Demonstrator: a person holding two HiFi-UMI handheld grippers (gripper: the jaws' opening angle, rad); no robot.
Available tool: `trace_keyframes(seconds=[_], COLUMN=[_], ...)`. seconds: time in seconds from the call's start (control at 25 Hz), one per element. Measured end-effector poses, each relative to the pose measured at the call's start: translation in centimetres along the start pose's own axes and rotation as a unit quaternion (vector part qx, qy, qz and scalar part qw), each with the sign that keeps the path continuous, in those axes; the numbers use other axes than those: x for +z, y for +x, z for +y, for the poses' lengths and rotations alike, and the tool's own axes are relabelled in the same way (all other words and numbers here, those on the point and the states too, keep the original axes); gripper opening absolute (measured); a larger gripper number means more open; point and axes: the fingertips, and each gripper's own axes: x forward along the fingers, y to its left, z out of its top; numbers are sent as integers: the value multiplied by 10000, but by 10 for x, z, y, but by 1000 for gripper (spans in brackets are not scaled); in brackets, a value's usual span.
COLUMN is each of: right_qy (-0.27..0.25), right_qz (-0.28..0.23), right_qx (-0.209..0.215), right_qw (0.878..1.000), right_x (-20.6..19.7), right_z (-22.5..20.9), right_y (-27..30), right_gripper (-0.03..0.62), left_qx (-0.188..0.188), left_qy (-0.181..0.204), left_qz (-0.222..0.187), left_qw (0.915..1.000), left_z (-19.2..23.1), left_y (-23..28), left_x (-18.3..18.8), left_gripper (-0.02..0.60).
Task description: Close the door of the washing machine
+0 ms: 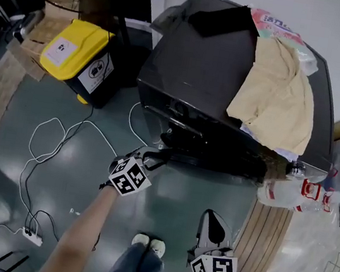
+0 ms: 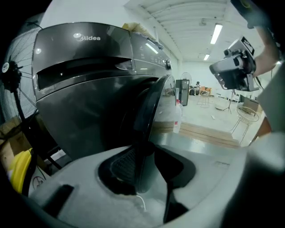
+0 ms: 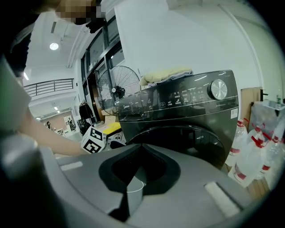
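Observation:
The dark grey washing machine (image 1: 200, 66) stands ahead of me, its round front door (image 3: 187, 142) ajar. In the left gripper view the door's edge (image 2: 149, 111) stands out from the machine's front and runs down between my jaws. My left gripper (image 1: 159, 157) is at that edge; its jaws are open around it, with a gap at the right finger (image 2: 173, 176). Its marker cube (image 3: 93, 139) shows in the right gripper view. My right gripper (image 1: 211, 221) hangs back at the lower right, shut and empty, pointing at the machine's front (image 3: 142, 147).
A beige cloth (image 1: 278, 98) and a black cloth (image 1: 223, 19) lie on the machine's top. A yellow-lidded bin (image 1: 75, 50) stands to its left, plastic bottles (image 1: 289, 193) to its right. White cables and a power strip (image 1: 32, 235) lie on the floor. A fan (image 3: 118, 87) stands behind.

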Motion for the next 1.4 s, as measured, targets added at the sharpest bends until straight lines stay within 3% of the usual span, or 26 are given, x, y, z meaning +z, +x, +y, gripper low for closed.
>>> trace_keyframes(seconds=[0.24,0.68,0.92,1.0,1.12,1.2,1.4], right_qy=[74,131,65,57,70,48,-108], right_qz=[113,90,118,120,57,-90,-621], right_qx=[-50,-4,-41,-85,-172,-214,-255], right_qw=[9999,9999,9999,9999,9998,9997,9977], right_x=[-6,-5,-8,-6,3,18,88], right_z=[-6,-7,-6,-9,-12,-12,-9], right_y=[7,8,-7,-14,-27,-31,-49], right_gripper=[13,14,14,12,13,12,13], left_qx=[273,344,503,621,729,804,1124], left_qy=[108,-253,-89,-192,-420,-487,-563], left_qz=[77,57,126,99,-82,-345,-1195], left_qw=[9995,9991,9986,9978,9964,9950,9848], left_z=[42,46,47,46,37,31,8], left_y=[16,19,15,9,-11,-33,-112], left_x=[16,17,16,15,21,38,122], left_gripper=[123,130,130,128,61,60,41])
